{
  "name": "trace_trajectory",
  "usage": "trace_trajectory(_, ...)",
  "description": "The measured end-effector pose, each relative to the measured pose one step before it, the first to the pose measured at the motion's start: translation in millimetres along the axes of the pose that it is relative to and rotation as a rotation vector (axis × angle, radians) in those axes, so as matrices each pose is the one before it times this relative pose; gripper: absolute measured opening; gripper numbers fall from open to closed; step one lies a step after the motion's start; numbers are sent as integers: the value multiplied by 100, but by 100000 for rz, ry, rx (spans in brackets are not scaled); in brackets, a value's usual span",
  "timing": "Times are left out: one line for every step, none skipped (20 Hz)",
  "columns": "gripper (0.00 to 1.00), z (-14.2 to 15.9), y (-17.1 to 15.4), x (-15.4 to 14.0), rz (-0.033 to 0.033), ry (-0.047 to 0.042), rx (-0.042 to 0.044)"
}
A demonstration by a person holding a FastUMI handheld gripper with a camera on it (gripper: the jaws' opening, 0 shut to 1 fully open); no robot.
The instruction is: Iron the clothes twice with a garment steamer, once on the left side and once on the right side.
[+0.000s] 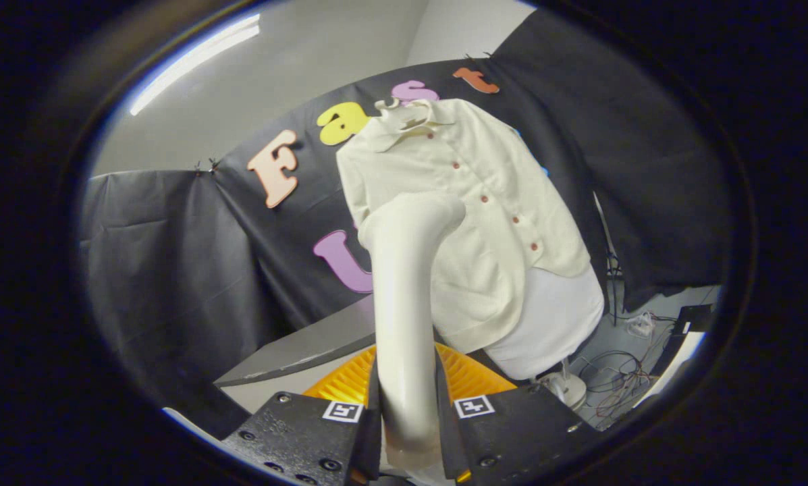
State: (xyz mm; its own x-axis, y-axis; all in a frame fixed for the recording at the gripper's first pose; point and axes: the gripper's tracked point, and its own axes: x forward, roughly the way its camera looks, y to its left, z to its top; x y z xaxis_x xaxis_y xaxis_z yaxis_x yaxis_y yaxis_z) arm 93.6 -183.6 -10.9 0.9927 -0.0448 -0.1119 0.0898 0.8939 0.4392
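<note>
Broadly, largest to smallest:

Shirt: a cream buttoned shirt (pixel 474 202) hangs on a mannequin torso (pixel 552 324) in the upper centre of the frame, tilted to the right, collar at top and hem at centre right. It reads as soft, light cloth that will give and swing under any push, so I judge it wants light strokes down each side of the button line, not pressure.

Torso: pale form showing below the hem at lower right of centre, on a stand (pixel 566 386); probably light enough to rock if shoved.

Steamer: a smooth cream steamer (pixel 404 304) rises up the middle of the frame from the fingers, its head (pixel 420 216) bent toward the left half of the shirt front. Whether the head touches the cloth I cannot tell. The shell looks hard and glossy, so likely slippery and somewhat top-heavy; the low handle, where it is now held, seems the right place to hold it.

Gripper: the gripper (pixel 407 418) at bottom centre has both fingers closed against the handle, one on each side, gripping it firmly.

Orange thing: a ribbed orange object (pixel 471 378) lies just beyond the fingers, behind the handle; what it is I cannot tell.

Cables: a tangle of cables (pixel 620 378) lies on the floor at lower right, well apart from the steamer.
</note>
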Motion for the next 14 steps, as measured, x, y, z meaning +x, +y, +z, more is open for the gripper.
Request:
trace_trajectory(35, -258, 1897, -255, 2677, -76, -2312)
trace_trajectory(35, -181, 1898, -570, 2456, -107, -2530)
trace_trajectory(35, -36, 1754, -1035, 2314, -396, -2645)
trace_trajectory(35, -381, 1807, -593, 2347, 249, -2422)
trace_trajectory(35, -190, 1872, -570, 2484, -320, -2356)
trace_trajectory(35, -156, 1779, -507, 2426, -435, -2883)
trace_trajectory(35, -49, 1722, -519, 2358, -935, -3236)
trace_trajectory(35, -158, 1558, -225, 2092, -652, -3201)
trace_trajectory(35, -258, 1363, -292, 1461, -173, -3001)
trace_trajectory(35, -347, 1167, -355, 812, 437, -2007)
trace_trajectory(35, -655, 897, -222, 237, 1319, -747)
trace_trajectory(35, -546, 1027, -196, -6, 886, -1061)
trace_trajectory(34, -415, 836, -181, 343, 259, -2366)
trace_trajectory(35, -268, 908, -110, 306, -191, -2805)
